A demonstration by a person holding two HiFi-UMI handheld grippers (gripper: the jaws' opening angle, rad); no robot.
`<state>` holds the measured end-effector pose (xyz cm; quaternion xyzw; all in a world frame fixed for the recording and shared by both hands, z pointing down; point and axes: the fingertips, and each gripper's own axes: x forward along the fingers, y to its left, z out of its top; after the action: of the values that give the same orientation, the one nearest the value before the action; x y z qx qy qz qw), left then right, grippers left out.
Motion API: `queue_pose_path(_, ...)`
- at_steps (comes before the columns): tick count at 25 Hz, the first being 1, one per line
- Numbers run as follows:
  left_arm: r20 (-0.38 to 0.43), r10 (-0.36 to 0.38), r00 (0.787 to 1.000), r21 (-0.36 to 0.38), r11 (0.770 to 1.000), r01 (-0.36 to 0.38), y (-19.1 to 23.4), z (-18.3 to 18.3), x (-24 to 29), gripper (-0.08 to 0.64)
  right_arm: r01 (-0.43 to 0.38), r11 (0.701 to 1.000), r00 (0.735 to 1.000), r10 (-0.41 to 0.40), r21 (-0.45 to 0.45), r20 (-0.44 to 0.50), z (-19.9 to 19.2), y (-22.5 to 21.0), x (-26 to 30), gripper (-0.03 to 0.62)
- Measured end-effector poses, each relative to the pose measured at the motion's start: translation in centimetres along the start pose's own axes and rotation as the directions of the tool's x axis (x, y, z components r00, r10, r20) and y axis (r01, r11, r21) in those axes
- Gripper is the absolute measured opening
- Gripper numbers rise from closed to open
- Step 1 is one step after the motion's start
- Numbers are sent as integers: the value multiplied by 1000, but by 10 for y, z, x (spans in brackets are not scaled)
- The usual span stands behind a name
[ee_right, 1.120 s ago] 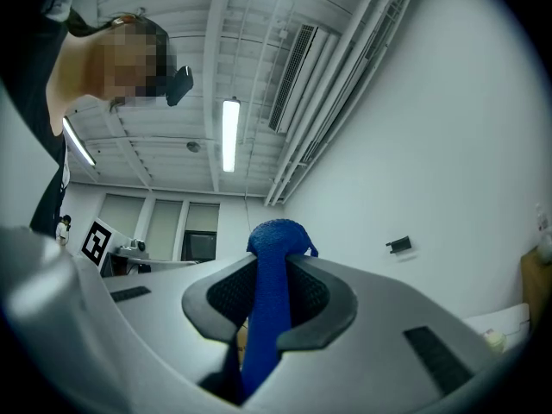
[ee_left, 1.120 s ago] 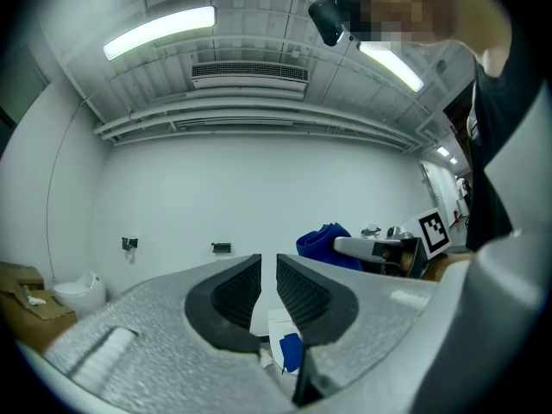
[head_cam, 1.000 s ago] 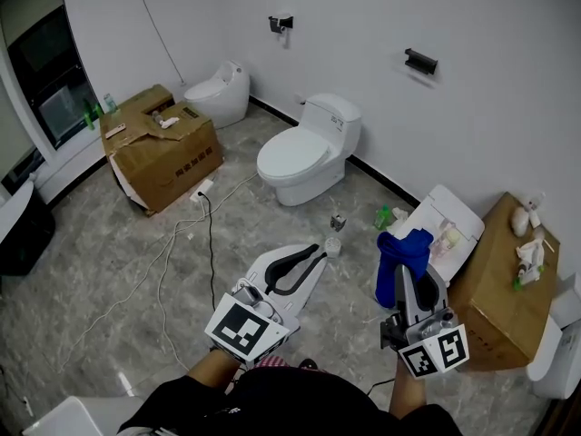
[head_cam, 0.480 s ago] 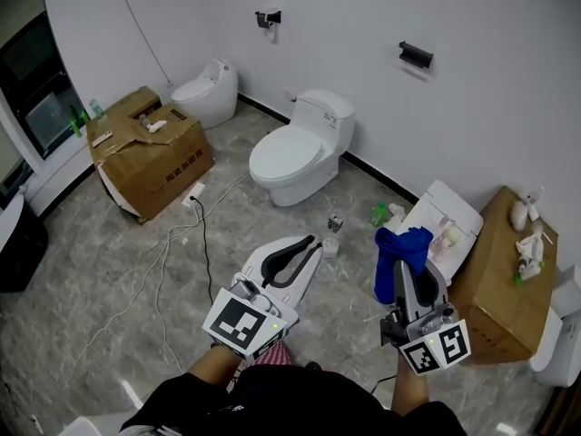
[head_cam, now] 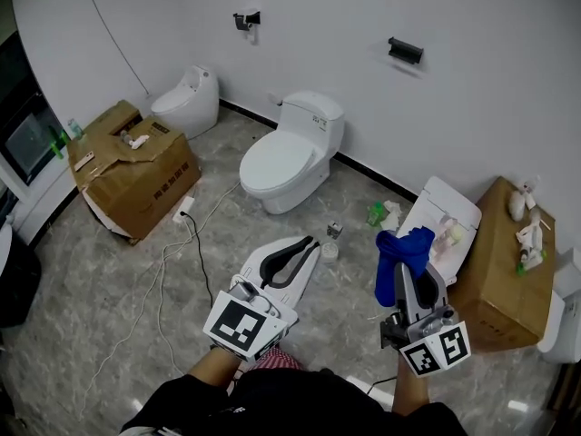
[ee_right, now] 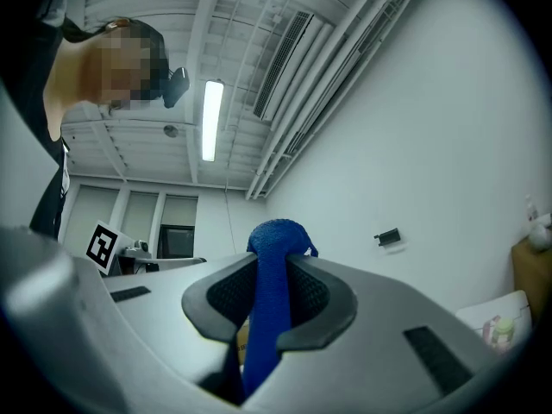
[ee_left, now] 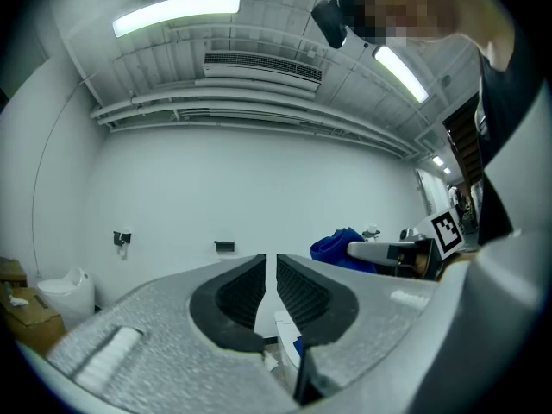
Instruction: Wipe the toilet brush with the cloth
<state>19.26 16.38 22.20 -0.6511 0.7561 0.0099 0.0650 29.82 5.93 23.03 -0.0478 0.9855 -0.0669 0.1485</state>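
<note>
Right gripper (head_cam: 410, 282) is pinching the cloth (head_cam: 396, 254). The blue fabric is bunched between the pads, with a wad standing above the tips and a tail hanging below; judged a firm carry grip that keeps the wiping end free. Left gripper (head_cam: 309, 245) has its jaws almost pressed together, leaving only a thin slit with nothing in it, so I judge it the hand meant to take the brush. Both are held out level in front of the body, well apart, and neither touches anything in the room. I cannot pick out the brush in any view. It may be among the small items (head_cam: 331, 248) on the floor between the grippers and the toilet (head_cam: 283, 160), near a green bottle (head_cam: 375, 213). To the right are a white lid (head_cam: 447, 214) and a box (head_cam: 495, 284) with clutter on top. To the left are a second box (head_cam: 136, 175), another toilet (head_cam: 186, 98) and a cable (head_cam: 182, 252) trailing across the tiles. The cable and the floor clutter lie near the likely path.
</note>
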Motion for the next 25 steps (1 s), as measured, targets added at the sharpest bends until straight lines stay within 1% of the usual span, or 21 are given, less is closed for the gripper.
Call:
queue_pose_path(3,0,-22,1000,-16,1000,22,18,-3,4,41,18,1000,1000,-18,-5,0,-5,1,16,64)
queue_pose_path(7,6,-43,999,-15,999,43,37,-4,5,40,36,999,999,-36,-7,-2,-12,2,37,64)
queue_pose_path(11,17,-61,998,-26,998,62,63,-2,-6,8,50,999,999,-50,-20,-1,-20,15,59,64)
queue_pose_path(19,18,-83,996,-11,997,83,114,-5,-19,8,66,998,998,-66,-21,6,-35,40,101,64)
queue_pose_path(23,25,-128,991,-102,986,130,135,-2,-27,6,88,996,996,-87,-16,17,-42,52,116,64)
queue_pose_path(24,32,-132,991,-106,985,135,140,-2,-30,7,93,995,995,-93,-18,20,-44,55,118,64)
queue_pose_path(25,37,-130,991,-95,987,133,145,-2,-33,8,98,995,995,-98,-21,21,-46,58,119,64)
